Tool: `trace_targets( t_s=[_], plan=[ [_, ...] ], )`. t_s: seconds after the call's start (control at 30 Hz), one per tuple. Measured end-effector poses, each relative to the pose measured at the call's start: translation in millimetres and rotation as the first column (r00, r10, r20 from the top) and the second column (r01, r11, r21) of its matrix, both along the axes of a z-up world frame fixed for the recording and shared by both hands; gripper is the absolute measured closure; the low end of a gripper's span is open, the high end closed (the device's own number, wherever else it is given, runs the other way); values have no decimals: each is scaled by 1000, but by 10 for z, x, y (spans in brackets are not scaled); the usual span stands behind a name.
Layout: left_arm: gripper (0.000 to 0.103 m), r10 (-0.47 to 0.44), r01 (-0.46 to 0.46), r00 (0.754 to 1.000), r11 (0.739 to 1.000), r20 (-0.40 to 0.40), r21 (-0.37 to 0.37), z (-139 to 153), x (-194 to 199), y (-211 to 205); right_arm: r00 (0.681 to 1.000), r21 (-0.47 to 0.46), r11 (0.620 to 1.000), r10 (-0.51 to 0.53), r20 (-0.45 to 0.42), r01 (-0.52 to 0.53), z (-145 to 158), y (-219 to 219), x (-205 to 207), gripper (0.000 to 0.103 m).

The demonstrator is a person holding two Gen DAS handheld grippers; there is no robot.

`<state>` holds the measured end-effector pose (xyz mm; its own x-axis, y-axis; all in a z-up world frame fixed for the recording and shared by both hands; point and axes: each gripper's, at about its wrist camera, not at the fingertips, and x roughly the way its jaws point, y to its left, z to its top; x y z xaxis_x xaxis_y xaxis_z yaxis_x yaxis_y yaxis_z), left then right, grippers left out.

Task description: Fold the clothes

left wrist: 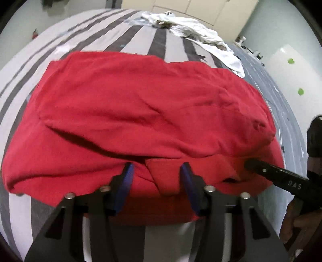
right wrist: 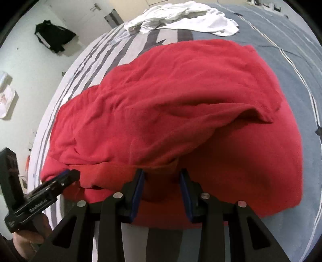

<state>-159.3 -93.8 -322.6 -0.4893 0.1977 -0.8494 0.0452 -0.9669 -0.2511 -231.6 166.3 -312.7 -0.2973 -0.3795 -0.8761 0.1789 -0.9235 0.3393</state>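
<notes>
A red garment (left wrist: 140,112) lies spread and partly folded over on the striped bed; it also fills the right wrist view (right wrist: 181,104). My left gripper (left wrist: 157,171) has its jaws apart with a fold of the near red edge between them. My right gripper (right wrist: 162,177) also has its jaws apart around a bunched part of the near edge. The right gripper shows in the left wrist view (left wrist: 271,173) at the right, its tip against the cloth. The left gripper shows in the right wrist view (right wrist: 60,181) at the lower left, its tip at the cloth's edge.
A crumpled white garment (left wrist: 193,34) lies at the far side of the bed (left wrist: 60,46), also in the right wrist view (right wrist: 185,18). A black item (right wrist: 52,36) lies on the floor at the left. Cupboards (left wrist: 191,8) stand beyond the bed.
</notes>
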Motion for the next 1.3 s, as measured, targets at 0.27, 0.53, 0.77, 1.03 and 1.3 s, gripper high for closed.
trace_targets(
  t_s=[0.27,0.53,0.77,1.03,1.3],
  plan=[
    [97,-28,29,999,1000,-27,8,162,202,-69,999,-39,999,16,-49,-18,110,-16,133,87],
    [97,-16,15,999,1000,31,21,100,277,-67,999,-94,995,18,-44,-22,349,65,324,88],
    [84,4,-1,993,1000,119,-20,43,338,-201,999,4,999,42,33,-42,102,11,406,77],
    [83,17,-26,998,985,-57,-170,346,-34,-544,991,130,991,-18,-135,36,509,358,387,70],
    [81,1,-15,999,944,-42,-331,-193,-592,-785,969,199,980,42,-244,8,273,311,-262,69]
  ],
)
